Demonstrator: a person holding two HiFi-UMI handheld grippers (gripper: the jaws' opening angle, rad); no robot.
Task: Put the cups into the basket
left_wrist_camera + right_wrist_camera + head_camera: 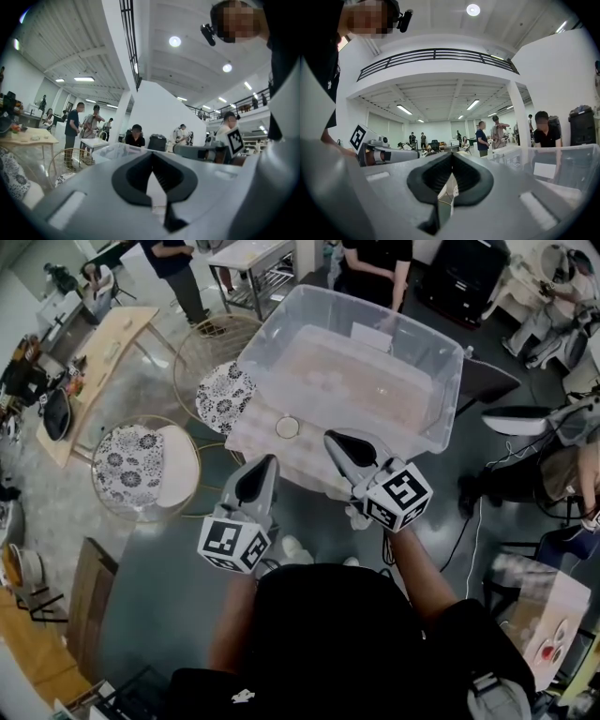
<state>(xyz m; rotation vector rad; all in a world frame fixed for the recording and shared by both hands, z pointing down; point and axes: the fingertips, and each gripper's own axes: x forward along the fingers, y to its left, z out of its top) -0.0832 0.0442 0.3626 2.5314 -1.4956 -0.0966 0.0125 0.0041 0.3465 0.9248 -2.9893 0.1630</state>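
On the floor at far left of the head view, two round wire stands point(141, 470) with floral cushions are seen, well apart from the person. The left hand-held gripper point(270, 463) is held over the near edge of the table point(253, 442), which is covered by a pale patterned cloth. In the left gripper view its jaws are shown pressed together with nothing gripped between them, a state that cannot be read from above. A single cup point(287, 427) is seen from above standing upright on the table, just beside the near wall of the clear plastic bin point(441, 418) and between the two gripper tips. This cup is not made out in the left gripper view, where only the bin's rim shows. The right hand-held gripper point(330, 437) is held near the bin's near wall. In the right gripper view its jaws are likewise closed on nothing, and the bin's clear wall is seen at right.
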